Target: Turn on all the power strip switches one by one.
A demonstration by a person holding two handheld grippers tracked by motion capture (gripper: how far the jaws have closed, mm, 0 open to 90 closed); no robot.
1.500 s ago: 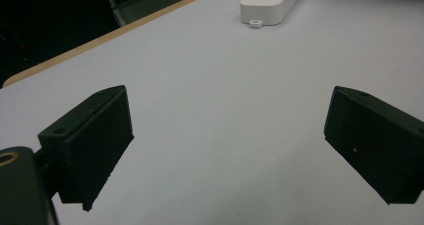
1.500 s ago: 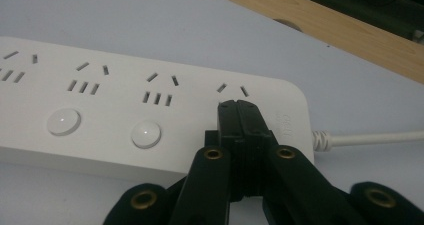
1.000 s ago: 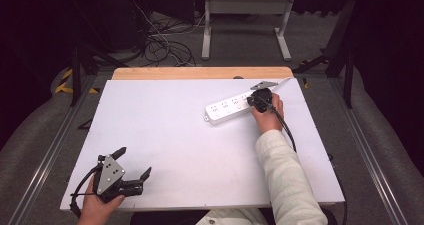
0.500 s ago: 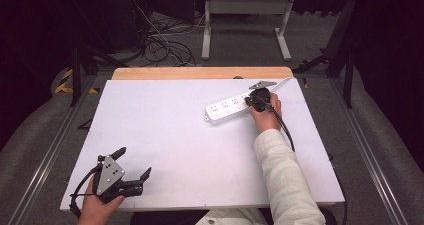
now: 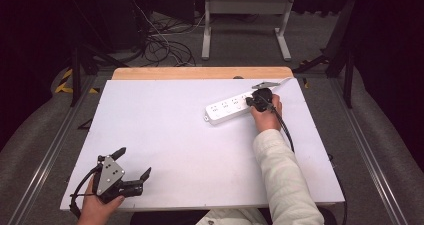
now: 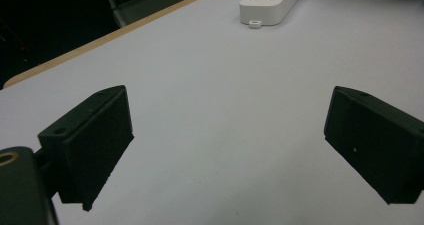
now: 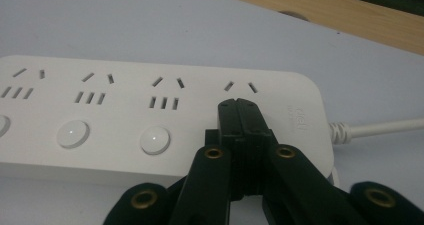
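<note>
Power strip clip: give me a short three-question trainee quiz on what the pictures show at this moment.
1. True or false: the right tool has its jaws wide apart above the power strip.
2. Where do the right tool's tips sit? A) over the round button at the strip's far end from the cord B) over the socket section nearest the strip's cord C) on bare table
3. In a few words: how do the left tool's jaws stand, and what is between them?

Key
1. False: the jaws are closed together.
2. B
3. Open, with nothing between them but bare table; the strip lies farther off.
</note>
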